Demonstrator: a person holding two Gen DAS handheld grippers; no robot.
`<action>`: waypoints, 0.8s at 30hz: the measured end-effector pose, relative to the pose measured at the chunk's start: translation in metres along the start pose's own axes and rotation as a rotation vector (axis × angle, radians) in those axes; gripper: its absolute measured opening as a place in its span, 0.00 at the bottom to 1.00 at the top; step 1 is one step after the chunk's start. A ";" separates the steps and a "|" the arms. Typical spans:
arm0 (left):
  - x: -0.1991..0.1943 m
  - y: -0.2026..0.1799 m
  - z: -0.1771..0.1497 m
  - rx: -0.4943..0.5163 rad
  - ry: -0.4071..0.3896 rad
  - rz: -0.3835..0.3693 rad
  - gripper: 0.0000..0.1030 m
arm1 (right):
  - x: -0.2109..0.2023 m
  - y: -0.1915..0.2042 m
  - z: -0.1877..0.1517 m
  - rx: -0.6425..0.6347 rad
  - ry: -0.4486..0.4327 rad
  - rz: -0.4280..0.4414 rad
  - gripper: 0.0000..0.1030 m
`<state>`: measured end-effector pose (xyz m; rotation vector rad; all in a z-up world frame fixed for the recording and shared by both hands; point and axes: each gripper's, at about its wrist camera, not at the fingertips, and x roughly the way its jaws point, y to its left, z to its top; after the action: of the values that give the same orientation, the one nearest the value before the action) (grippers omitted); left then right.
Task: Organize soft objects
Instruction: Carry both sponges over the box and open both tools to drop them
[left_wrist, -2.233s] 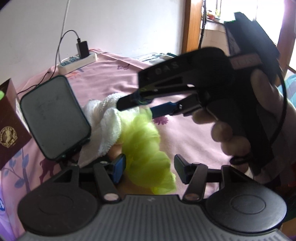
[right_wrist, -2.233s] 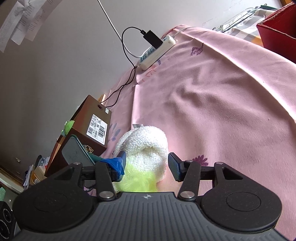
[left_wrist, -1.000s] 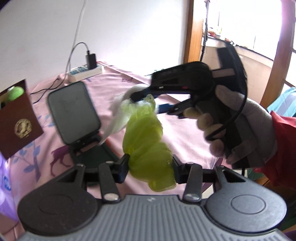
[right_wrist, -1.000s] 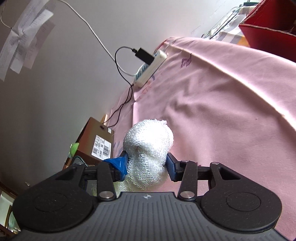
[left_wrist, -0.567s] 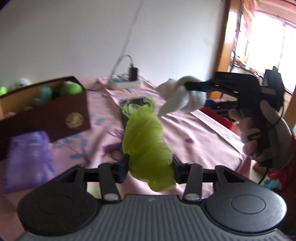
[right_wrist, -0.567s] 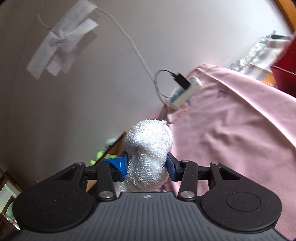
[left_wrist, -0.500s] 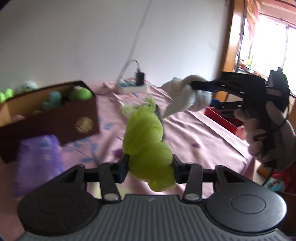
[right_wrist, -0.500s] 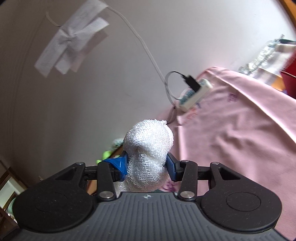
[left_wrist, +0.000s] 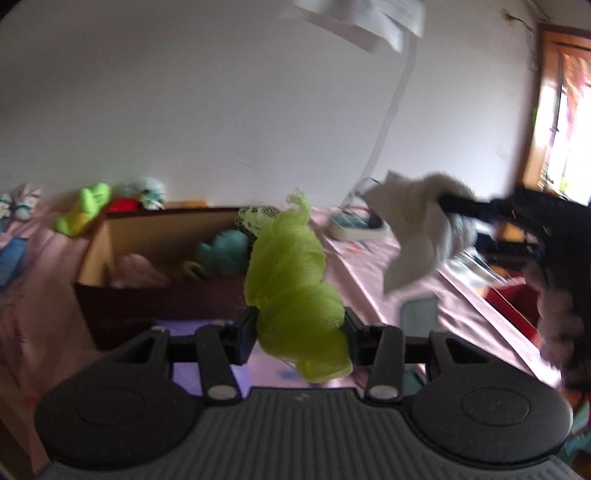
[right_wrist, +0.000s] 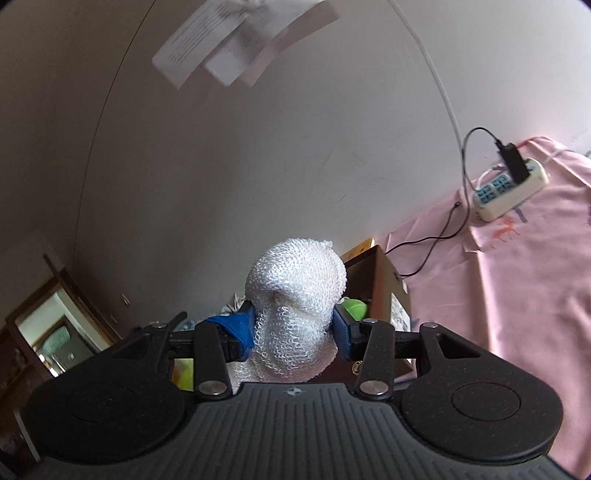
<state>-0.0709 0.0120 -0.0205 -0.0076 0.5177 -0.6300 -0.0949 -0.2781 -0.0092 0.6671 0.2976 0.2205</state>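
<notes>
My left gripper (left_wrist: 298, 334) is shut on a lime-green mesh puff (left_wrist: 295, 291) and holds it in the air in front of an open brown box (left_wrist: 162, 273). The box holds a teal soft toy (left_wrist: 221, 254) and a pale pink one (left_wrist: 135, 269). My right gripper (right_wrist: 293, 332) is shut on a white knitted cloth (right_wrist: 297, 295); it also shows blurred in the left wrist view (left_wrist: 417, 229), raised to the right of the box. In the right wrist view the brown box (right_wrist: 384, 288) lies just behind the cloth.
A pink cloth (right_wrist: 517, 295) covers the table. A power strip (right_wrist: 509, 192) with a plugged charger lies by the wall. Green, red and white soft toys (left_wrist: 88, 210) sit behind the box. A purple item (left_wrist: 207, 369) and a dark tablet (left_wrist: 419, 317) lie below the left gripper.
Both grippers closed on their objects, lifted them off the table and swung left toward the brown box, which now sits straight ahead of the left gripper.
</notes>
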 end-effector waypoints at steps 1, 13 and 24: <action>0.002 0.008 0.008 -0.008 -0.009 0.017 0.46 | 0.010 0.002 0.002 -0.009 0.005 0.002 0.27; 0.109 0.091 0.076 -0.041 0.070 0.204 0.46 | 0.145 0.009 0.016 -0.093 0.102 -0.039 0.27; 0.194 0.142 0.081 -0.098 0.205 0.288 0.54 | 0.230 0.014 0.000 -0.237 0.189 -0.183 0.31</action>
<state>0.1788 0.0059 -0.0618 0.0388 0.7321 -0.3245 0.1189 -0.2002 -0.0461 0.3823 0.5032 0.1404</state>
